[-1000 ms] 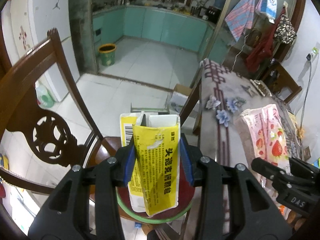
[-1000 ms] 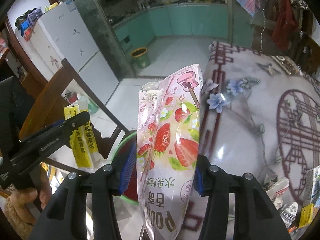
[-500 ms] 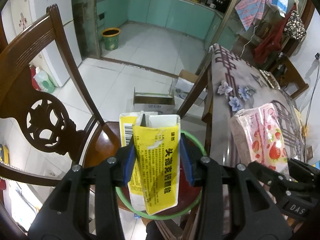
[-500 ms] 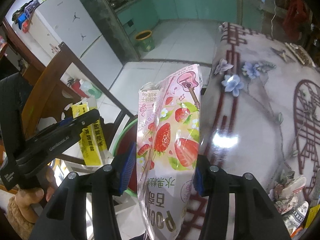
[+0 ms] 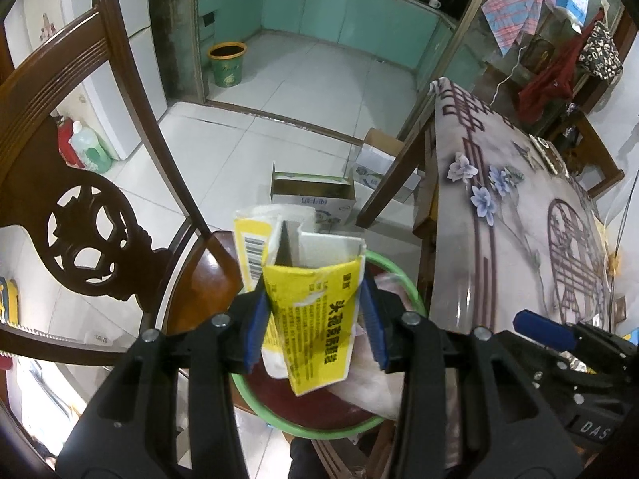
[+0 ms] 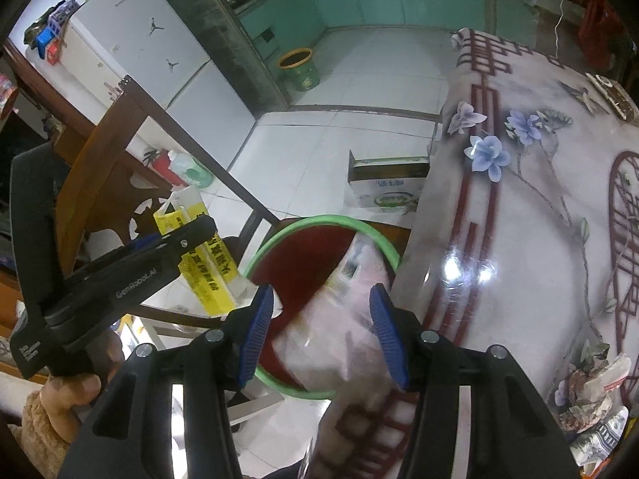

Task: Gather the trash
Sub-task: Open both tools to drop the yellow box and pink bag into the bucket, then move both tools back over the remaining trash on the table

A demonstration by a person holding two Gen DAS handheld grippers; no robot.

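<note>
A round bin with a green rim (image 5: 403, 283) and a dark red inside sits on the chair seat below both grippers. My left gripper (image 5: 313, 307) holds a yellow carton with black print (image 5: 315, 343) upright above the bin. Its jaws are opening, and the blue pads still touch the carton's sides. In the right wrist view the same carton (image 6: 207, 263) hangs left of the bin's rim (image 6: 319, 219). My right gripper (image 6: 321, 299) is opening. The pink strawberry snack bag (image 6: 343, 339) is blurred, slipping down between its pads into the bin.
A dark carved wooden chair (image 5: 80, 219) rises at the left. The table with a flowered cloth (image 5: 499, 239) borders the bin on the right, with crumpled wrappers (image 6: 595, 391) at its near edge. Open cardboard boxes (image 5: 311, 195) stand on the tiled floor beyond.
Both grippers have sunk toward the bin. The right jaws have spread and the strawberry bag, upright before, has dropped into the bin. The yellow carton stays between the left pads.
</note>
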